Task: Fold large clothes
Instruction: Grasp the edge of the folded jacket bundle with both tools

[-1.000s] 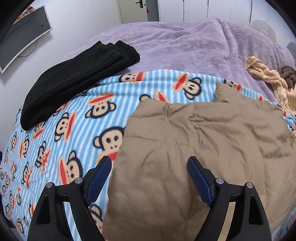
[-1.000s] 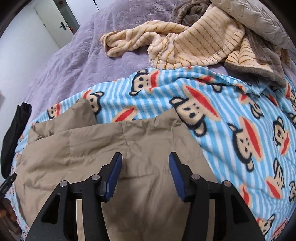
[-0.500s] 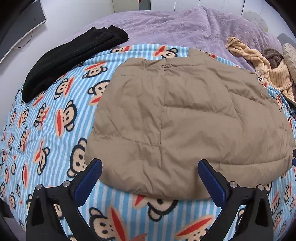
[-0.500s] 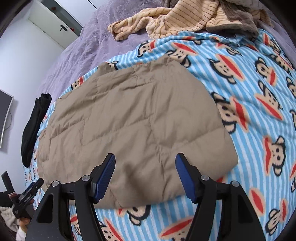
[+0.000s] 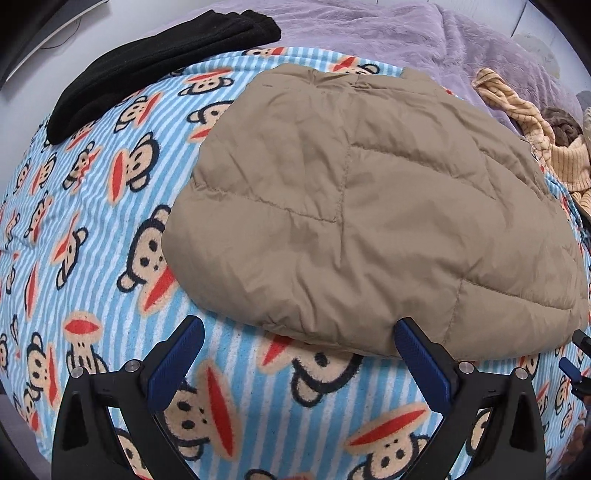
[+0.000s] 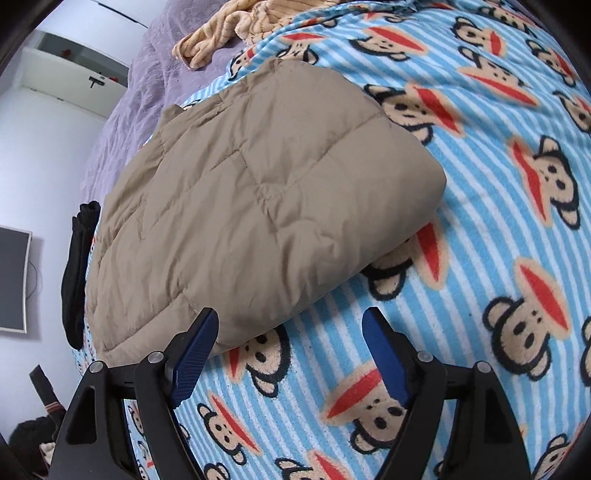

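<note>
A tan quilted jacket (image 5: pixel 369 206) lies folded flat on the blue striped monkey-print blanket (image 5: pixel 92 240); it also shows in the right wrist view (image 6: pixel 251 206). My left gripper (image 5: pixel 299 354) is open and empty, just short of the jacket's near edge. My right gripper (image 6: pixel 290 347) is open and empty, at the jacket's near right corner, its left finger (image 6: pixel 195 354) close by the fabric edge. A small part of the right gripper shows at the right edge of the left wrist view (image 5: pixel 576 365).
A folded black garment (image 5: pixel 155 62) lies at the blanket's far left, also seen in the right wrist view (image 6: pixel 77 273). A yellow striped garment (image 5: pixel 532 129) is heaped at the far right on the purple bedspread (image 5: pixel 388 33). A wall screen (image 6: pixel 13 280) hangs beyond the bed.
Both grippers have pulled back from over the jacket toward the near edge of the bed. The whole folded jacket now lies ahead of the fingers.
</note>
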{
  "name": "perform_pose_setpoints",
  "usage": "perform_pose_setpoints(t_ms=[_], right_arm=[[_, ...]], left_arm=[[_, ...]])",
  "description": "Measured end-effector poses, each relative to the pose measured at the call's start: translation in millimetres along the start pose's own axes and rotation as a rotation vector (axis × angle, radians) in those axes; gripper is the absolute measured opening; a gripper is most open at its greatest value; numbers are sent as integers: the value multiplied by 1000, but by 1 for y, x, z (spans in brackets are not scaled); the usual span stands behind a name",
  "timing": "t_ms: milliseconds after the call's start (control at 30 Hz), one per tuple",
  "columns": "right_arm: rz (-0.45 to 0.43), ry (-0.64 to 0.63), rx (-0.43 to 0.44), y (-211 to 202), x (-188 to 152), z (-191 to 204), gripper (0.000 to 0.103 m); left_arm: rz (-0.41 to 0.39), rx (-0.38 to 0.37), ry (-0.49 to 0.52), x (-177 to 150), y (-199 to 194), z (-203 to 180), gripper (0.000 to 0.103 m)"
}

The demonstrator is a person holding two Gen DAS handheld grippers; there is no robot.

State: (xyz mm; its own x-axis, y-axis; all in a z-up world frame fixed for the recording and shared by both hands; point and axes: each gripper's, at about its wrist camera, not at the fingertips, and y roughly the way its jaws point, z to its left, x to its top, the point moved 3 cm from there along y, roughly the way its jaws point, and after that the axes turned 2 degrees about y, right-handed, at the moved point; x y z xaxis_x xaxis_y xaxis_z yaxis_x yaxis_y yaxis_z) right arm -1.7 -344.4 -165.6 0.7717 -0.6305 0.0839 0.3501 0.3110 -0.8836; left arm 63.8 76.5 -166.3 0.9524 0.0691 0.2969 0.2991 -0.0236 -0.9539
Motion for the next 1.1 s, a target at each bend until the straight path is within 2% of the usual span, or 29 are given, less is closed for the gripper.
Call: perform_pose_setpoints(t_ms=[200,367,467,600,833,967,1100], right_arm=[[24,41,38,12,-3,-4,83],[34,85,101,20,0,-4,84],[20,130,170,24,4,-3,84],[33,203,232,34,5,-4,84],[66,253,278,52,13,3,84],[87,291,297,61,21,4,84],[89,324,322,64,24,2,84]], left_arm=[[29,-58,-40,-4,8,8,103],[22,-162,-125,-3,9,18,103],[25,-182,-159,-2,12,24,103],[23,-181,-158,-1,14,24,103],[22,-214,-174,11,21,24,103],[-5,-316,-272,12,19,46,103],[-3,-374,-374,9,23,70,103]])
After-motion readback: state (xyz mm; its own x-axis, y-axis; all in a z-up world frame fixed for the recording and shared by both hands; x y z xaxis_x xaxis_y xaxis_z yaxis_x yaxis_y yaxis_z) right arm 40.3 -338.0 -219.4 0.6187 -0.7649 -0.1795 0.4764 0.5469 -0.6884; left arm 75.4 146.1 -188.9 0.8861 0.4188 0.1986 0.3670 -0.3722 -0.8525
